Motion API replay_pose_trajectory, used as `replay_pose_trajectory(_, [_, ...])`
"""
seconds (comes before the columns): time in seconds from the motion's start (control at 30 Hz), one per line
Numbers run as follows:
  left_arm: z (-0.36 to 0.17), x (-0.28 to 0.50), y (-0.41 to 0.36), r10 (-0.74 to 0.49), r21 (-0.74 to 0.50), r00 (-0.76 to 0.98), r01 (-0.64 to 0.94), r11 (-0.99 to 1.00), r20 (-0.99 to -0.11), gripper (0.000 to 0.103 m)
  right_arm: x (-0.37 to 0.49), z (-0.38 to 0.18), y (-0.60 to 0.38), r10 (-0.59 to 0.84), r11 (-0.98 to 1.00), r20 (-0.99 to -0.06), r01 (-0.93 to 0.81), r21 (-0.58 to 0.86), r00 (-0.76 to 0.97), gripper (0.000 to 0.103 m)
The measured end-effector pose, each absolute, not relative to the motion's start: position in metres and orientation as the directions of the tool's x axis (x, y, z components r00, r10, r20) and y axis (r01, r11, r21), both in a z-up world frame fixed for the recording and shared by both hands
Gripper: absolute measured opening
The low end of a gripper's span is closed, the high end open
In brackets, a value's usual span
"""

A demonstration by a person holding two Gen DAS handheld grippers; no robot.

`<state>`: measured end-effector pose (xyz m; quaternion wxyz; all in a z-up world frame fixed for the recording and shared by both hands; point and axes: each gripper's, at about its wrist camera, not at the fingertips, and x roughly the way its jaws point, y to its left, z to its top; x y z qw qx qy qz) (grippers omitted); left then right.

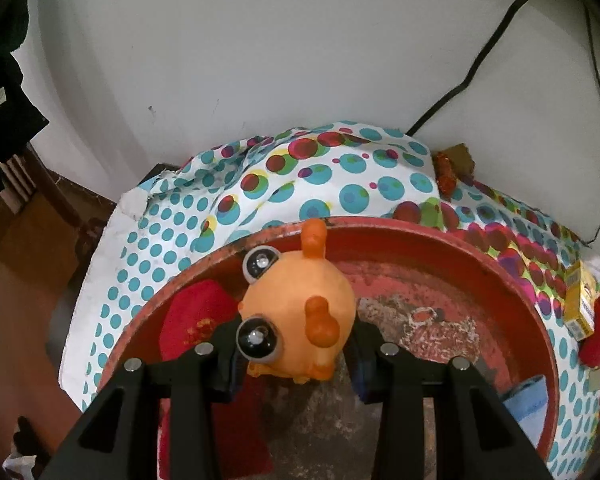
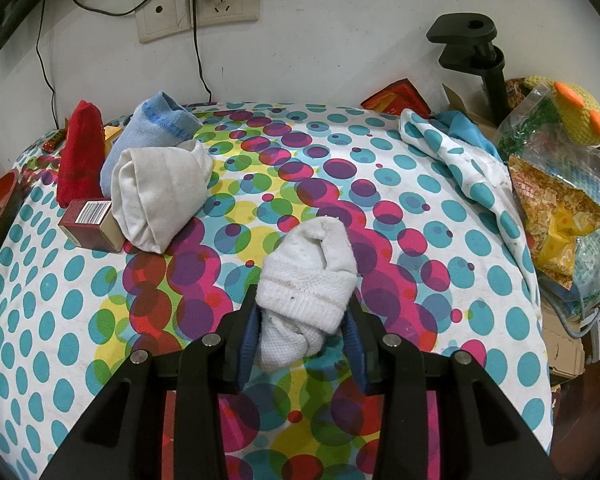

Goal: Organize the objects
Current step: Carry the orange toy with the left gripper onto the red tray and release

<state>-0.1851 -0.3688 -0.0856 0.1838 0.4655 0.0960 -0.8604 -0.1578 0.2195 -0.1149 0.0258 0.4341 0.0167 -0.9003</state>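
The left gripper [image 1: 296, 354] is clamped on an orange rubber toy [image 1: 300, 312] with bulging eyes, held over the worn red basin [image 1: 440, 240] near its left rim; it looks light, squashy and smooth, so a hold across the round body should suit it; the right gripper [image 2: 300, 332] pinches a rolled white knit sock [image 2: 312, 276], soft and light, at the polka-dot tablecloth's [image 2: 420, 184] front middle; a red box [image 2: 90, 224] sits toward its left edge.
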Motion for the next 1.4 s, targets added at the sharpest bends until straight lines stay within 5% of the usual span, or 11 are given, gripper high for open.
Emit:
replay_pose_trajectory(0.37, [-0.09, -0.187, -0.358, -0.275, 0.065, -0.468, 0.416, -0.907, -0.84, 0.047, -0.158, -0.115, 0.218, -0.029, -0.998, -0.783, 0.059, -0.01, -0.622, 0.038])
replay_pose_trajectory(0.73, [-0.071, -0.158, -0.365, -0.215, -0.018, -0.481, 0.434, -0.901, -0.85, 0.058, -0.158, -0.115, 0.219, -0.029, -0.998, -0.783, 0.058, -0.01, -0.622, 0.038])
replay_pose_trajectory(1.4, [-0.074, 0.026, -0.262, -0.422, 0.117, -0.549, 0.504, -0.856, -0.722, 0.058, -0.159, -0.115, 0.217, -0.025, -0.998, -0.783, 0.058, -0.013, -0.621, 0.038])
